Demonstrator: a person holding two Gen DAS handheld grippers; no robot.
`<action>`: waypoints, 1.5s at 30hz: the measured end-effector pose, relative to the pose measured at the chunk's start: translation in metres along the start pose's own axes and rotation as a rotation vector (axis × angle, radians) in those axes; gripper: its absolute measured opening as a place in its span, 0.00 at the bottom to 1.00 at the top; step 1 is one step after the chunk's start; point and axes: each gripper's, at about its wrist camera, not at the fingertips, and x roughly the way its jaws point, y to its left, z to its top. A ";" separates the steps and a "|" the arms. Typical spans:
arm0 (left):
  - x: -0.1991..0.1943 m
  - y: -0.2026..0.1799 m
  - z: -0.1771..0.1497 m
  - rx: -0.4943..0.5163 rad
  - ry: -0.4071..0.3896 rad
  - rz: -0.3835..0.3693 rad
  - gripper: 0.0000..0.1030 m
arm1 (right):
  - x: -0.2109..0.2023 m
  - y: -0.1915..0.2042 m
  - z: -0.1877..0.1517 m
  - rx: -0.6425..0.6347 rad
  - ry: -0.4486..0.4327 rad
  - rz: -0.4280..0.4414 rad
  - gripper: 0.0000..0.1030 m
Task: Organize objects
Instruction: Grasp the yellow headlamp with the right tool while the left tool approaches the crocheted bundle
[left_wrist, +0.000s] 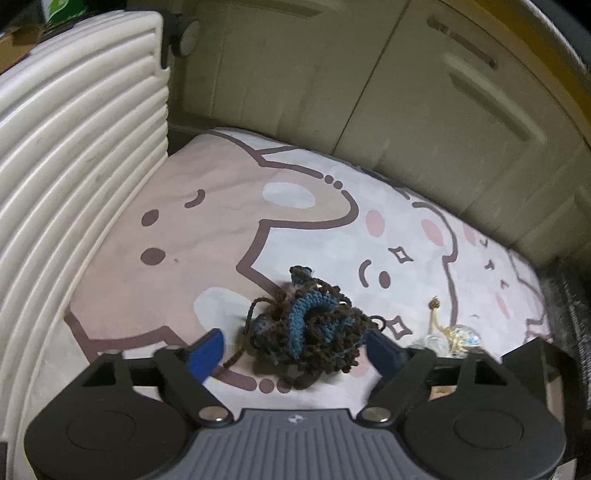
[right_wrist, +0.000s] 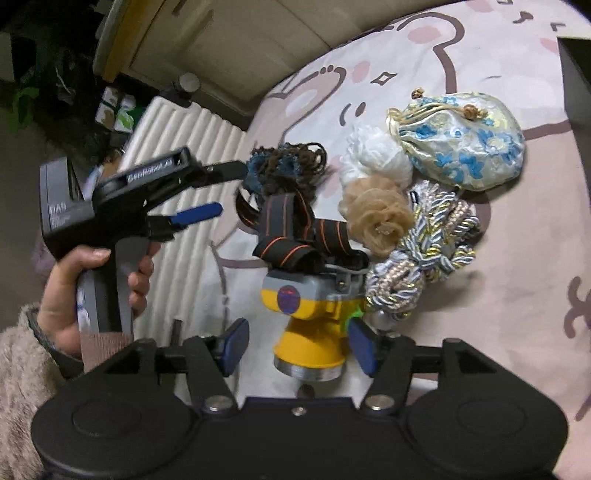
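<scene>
A brown and blue crochet scrunchie (left_wrist: 314, 328) lies on the pink bear-print mat (left_wrist: 184, 229), between the open blue fingers of my left gripper (left_wrist: 295, 349); it also shows in the right wrist view (right_wrist: 284, 166), with my left gripper (right_wrist: 225, 192) beside it. My right gripper (right_wrist: 299, 345) is open around the yellow head of a headlamp (right_wrist: 306, 317) with a black and orange strap (right_wrist: 295, 236). Beside it lie a white pom-pom (right_wrist: 376, 158), a tan fabric flower (right_wrist: 376, 218), a braided rope bundle (right_wrist: 424, 254) and a blue floral pouch (right_wrist: 465, 144).
A white ribbed board (left_wrist: 74, 166) stands along the mat's left side. Beige cabinet doors (left_wrist: 406, 92) run behind the mat. The pouch's cord and edge (left_wrist: 458, 336) show at the right of the left wrist view. Dark clutter and boxes (right_wrist: 114, 107) sit at the far left.
</scene>
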 end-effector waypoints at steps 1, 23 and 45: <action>0.003 -0.003 0.000 0.019 -0.002 0.015 0.89 | 0.000 0.000 0.000 0.004 0.003 -0.035 0.61; 0.057 -0.019 -0.007 0.082 0.113 0.066 0.81 | 0.037 0.014 0.004 -0.080 0.023 -0.075 0.46; 0.041 0.004 -0.009 0.094 0.218 0.063 0.17 | 0.017 0.071 -0.003 -0.623 0.215 -0.357 0.40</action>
